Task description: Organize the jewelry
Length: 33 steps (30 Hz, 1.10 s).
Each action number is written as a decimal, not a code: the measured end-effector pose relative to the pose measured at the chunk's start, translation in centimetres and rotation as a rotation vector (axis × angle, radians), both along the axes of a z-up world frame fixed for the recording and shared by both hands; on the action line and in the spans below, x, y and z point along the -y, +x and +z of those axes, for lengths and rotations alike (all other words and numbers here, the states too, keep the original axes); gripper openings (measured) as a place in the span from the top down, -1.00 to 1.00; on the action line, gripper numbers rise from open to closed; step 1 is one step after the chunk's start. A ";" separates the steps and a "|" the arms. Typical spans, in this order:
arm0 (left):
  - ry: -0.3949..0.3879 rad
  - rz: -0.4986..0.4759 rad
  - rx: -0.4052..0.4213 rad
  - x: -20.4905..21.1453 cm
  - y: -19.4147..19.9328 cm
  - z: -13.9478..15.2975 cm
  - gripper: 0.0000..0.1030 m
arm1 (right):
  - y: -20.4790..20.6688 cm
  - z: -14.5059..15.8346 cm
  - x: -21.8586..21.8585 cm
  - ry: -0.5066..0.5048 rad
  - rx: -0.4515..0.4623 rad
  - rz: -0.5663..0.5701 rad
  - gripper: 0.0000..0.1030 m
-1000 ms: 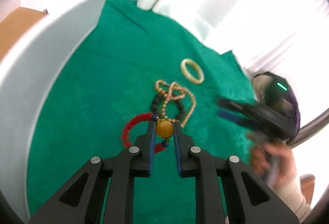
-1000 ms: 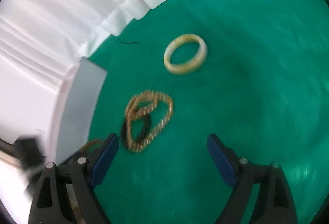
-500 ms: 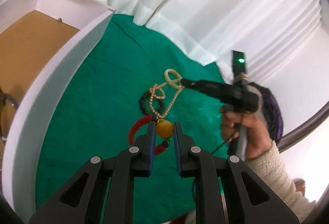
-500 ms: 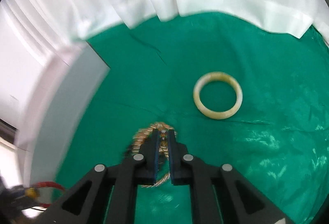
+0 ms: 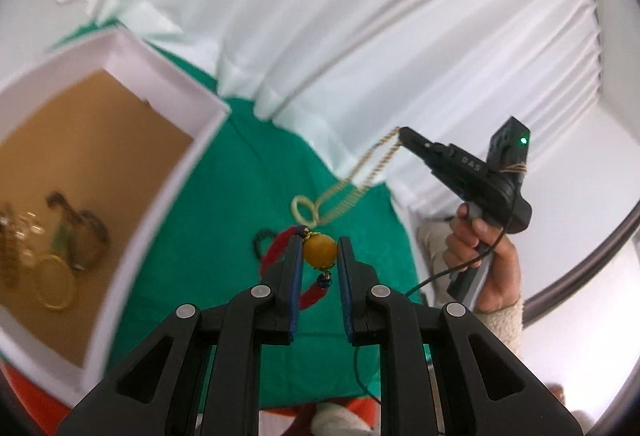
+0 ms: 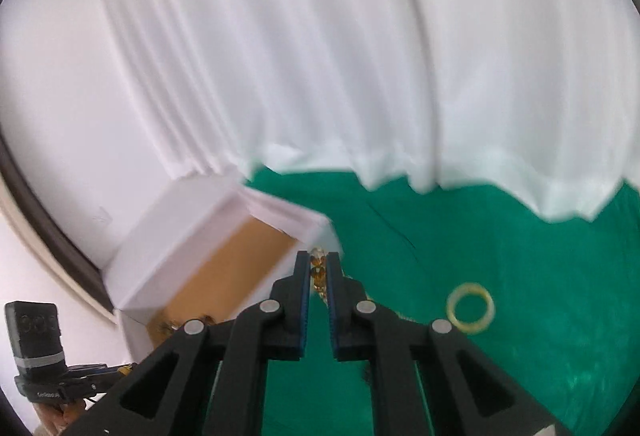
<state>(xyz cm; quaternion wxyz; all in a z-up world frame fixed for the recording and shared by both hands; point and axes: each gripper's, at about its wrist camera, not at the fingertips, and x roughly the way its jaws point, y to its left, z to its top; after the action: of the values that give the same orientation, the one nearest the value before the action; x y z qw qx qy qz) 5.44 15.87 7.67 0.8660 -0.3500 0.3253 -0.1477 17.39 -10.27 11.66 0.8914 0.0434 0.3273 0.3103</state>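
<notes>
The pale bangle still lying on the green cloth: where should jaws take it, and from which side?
The pale bangle lies flat on the green cloth, apart from other pieces. Probably best to come from above, one jaw inside the ring and one outside, pinching its band anywhere: the ring is even all round and open in the middle.

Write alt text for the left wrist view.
The left claw grips the amber bead of a red bracelet above a green cloth. At right, the right claw dangles a gold chain; at left, an open white box holds other jewelry.
</notes>
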 end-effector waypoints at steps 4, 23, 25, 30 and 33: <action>0.072 0.117 0.027 -4.6 -2.7 3.1 0.71 | -1.3 5.1 -4.1 0.041 0.086 0.086 0.85; 0.284 0.350 -0.316 -16.8 3.3 -10.3 0.70 | -0.7 -8.0 -26.9 -0.202 -0.036 0.350 0.84; 0.348 0.336 -0.366 -16.2 3.9 -11.5 0.58 | -0.4 -10.6 -27.1 -0.230 -0.087 0.341 0.81; 0.490 0.386 -0.369 -14.1 3.3 -11.2 -0.34 | -0.6 -11.7 -24.9 -0.217 -0.112 0.292 -0.13; 0.599 0.409 -0.337 -11.8 3.0 -9.9 -0.52 | -1.3 -10.4 -22.2 -0.212 -0.066 0.269 -0.23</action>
<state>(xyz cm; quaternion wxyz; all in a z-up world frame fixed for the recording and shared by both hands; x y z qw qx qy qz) 8.43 27.62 -2.20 0.8758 -0.1589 0.4149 0.1887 16.06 11.98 1.22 0.8304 -0.0848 0.3900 0.3889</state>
